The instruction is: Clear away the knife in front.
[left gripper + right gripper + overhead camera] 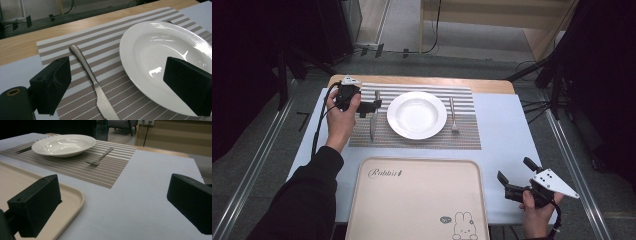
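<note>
A white plate [416, 114] sits in the middle of a striped placemat [464, 135]. A table knife [373, 120] lies on the mat left of the plate, and a fork [453, 115] lies to its right. My left gripper [371, 106] is open just above the knife's handle end; in the left gripper view the knife [97, 87] runs between the jaws, apart from both, with the plate [160, 57] at the right. My right gripper [516, 171] is open over the bare table at the front right, holding nothing. The plate [63, 144] and fork [100, 158] lie far ahead of it.
A beige tray [417, 200] with a rabbit print lies at the table's front edge, its corner [72, 195] beside my right gripper's left jaw. A wooden strip [422, 81] borders the far side. Rails and dark stands flank the table.
</note>
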Tool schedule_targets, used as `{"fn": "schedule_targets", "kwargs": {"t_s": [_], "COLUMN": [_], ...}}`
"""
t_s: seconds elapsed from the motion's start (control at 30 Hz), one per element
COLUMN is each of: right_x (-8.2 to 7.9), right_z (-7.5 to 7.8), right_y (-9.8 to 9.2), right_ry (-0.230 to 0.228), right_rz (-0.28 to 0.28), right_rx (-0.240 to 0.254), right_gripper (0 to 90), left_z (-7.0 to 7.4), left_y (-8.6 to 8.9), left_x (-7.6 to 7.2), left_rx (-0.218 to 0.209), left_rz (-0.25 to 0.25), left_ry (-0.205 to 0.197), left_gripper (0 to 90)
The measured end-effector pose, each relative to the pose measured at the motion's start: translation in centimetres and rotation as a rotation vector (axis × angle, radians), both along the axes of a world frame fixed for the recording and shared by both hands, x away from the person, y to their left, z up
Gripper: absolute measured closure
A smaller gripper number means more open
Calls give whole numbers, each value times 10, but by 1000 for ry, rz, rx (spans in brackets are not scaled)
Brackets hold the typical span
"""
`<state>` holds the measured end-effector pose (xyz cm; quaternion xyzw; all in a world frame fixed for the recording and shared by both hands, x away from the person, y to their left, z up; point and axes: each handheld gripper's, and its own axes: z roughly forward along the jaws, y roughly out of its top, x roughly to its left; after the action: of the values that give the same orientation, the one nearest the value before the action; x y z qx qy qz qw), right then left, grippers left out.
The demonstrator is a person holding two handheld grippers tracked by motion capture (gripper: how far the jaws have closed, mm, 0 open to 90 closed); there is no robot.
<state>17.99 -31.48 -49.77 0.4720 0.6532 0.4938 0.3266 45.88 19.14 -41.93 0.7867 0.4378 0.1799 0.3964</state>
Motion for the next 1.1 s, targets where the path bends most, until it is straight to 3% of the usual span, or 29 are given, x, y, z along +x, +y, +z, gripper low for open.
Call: {"fn": "schedule_targets", "kwargs": {"t_s": [0.1,0.33,0.63,0.73,0.87,0.93,0.97,1.1], "right_x": [0,0,0,0,1,1,1,1], "right_z": [0,0,0,0,-1,-1,-1,-1], "right_y": [0,0,-1,0,0,0,0,0], "right_ry": [-2,1,0,2,5,6,10,11], "right_rz": [3,2,2,2,3,4,5,6], "right_rx": [0,-1,1,3,-1,-2,1,1], "right_gripper": [0,0,0,0,0,0,0,0], "left_z": [-4,-7,-12,-13,-17,-20,-22,-26], "left_y": [-3,-10,-17,-19,-20,-20,-20,-22], "left_x": [4,14,27,30,35,38,40,47], "left_rx": [34,70,111,126,144,152,162,179], "left_rz": [22,31,106,110,116,109,102,109], "left_ry": [19,72,149,166,193,212,228,275], "left_gripper": [136,138,303,316,403,414,504,527]}}
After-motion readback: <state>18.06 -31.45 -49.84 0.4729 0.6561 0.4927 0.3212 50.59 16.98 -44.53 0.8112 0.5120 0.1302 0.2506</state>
